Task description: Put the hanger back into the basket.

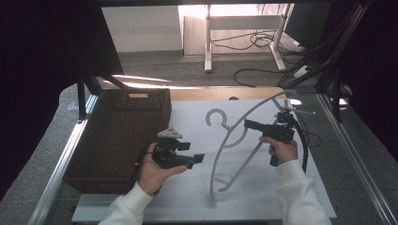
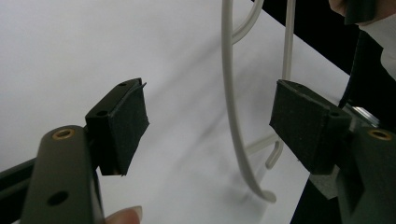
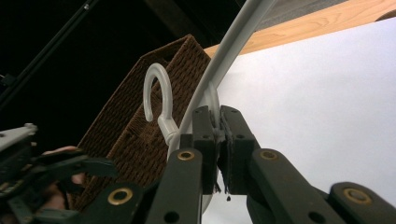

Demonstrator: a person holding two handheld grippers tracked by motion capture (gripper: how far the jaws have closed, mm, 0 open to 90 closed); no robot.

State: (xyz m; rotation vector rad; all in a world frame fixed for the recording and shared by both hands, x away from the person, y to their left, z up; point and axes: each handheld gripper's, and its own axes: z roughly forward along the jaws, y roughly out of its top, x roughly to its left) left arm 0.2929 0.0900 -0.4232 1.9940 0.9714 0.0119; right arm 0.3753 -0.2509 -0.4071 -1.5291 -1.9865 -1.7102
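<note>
While the right gripper (image 1: 247,124) has its jaws clamped tight on the white plastic hanger (image 1: 234,140), propping it tilted up off the white tabletop (image 1: 187,197), the left gripper (image 1: 197,158) is wide open with nothing between its pads (image 2: 128,123). It's held level, pointing at the hanger's curved arm, just beside the wicker basket (image 1: 117,136).

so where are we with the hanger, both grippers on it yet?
Done: right gripper is shut on the white hanger, near its hook, holding it tilted above the table. In hand: left gripper is open beside the basket, aimed at the hanger's arm. Left: closing on it.
</note>
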